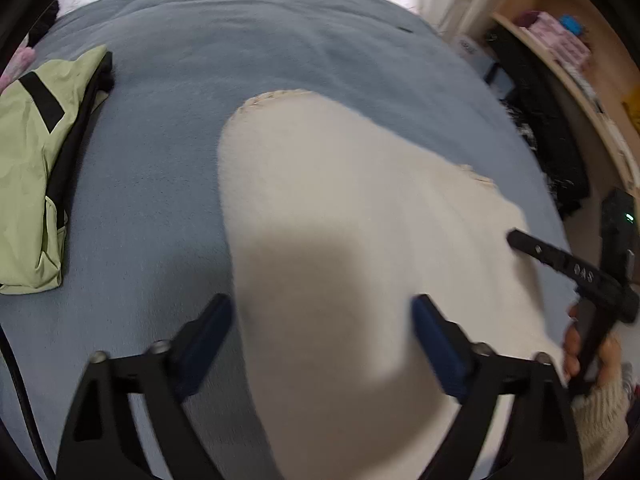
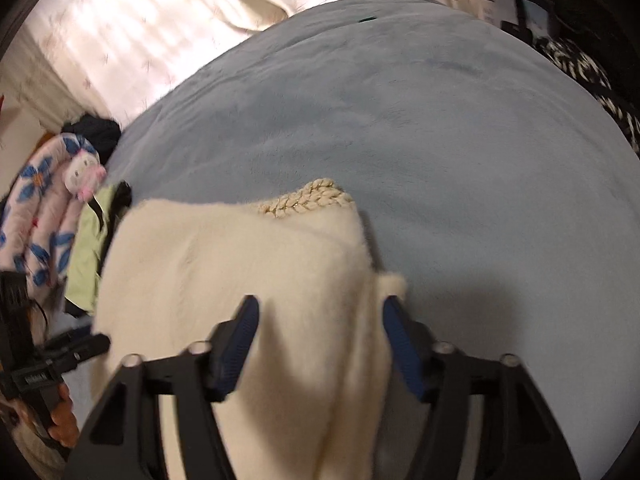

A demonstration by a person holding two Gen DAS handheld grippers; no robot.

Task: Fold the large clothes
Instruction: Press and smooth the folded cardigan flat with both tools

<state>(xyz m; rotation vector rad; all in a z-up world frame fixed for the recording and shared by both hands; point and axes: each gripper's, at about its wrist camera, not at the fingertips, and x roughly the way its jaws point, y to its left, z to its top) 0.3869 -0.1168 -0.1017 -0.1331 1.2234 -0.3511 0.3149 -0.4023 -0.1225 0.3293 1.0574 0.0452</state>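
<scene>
A cream fuzzy sweater (image 1: 352, 208) with a knitted trim lies on the blue blanket (image 1: 248, 40) of a bed. My left gripper (image 1: 322, 320) is open, its fingers spread above the near part of the sweater. My right gripper (image 2: 320, 320) is open too, its blue pads either side of the sweater's right edge (image 2: 248, 264) without closing on it. The knitted trim (image 2: 308, 198) shows at the sweater's far edge. The right gripper also shows in the left wrist view (image 1: 516, 240), at the sweater's right side. The left gripper shows at the lower left of the right wrist view (image 2: 98, 342).
A folded light-green jacket (image 1: 28, 152) with black trim lies at the bed's left side. A pink flowered plush item (image 2: 44, 208) sits beyond it. Shelves (image 1: 580, 80) and dark clothing (image 1: 548, 140) stand to the right of the bed. Curtains (image 2: 140, 32) hang behind.
</scene>
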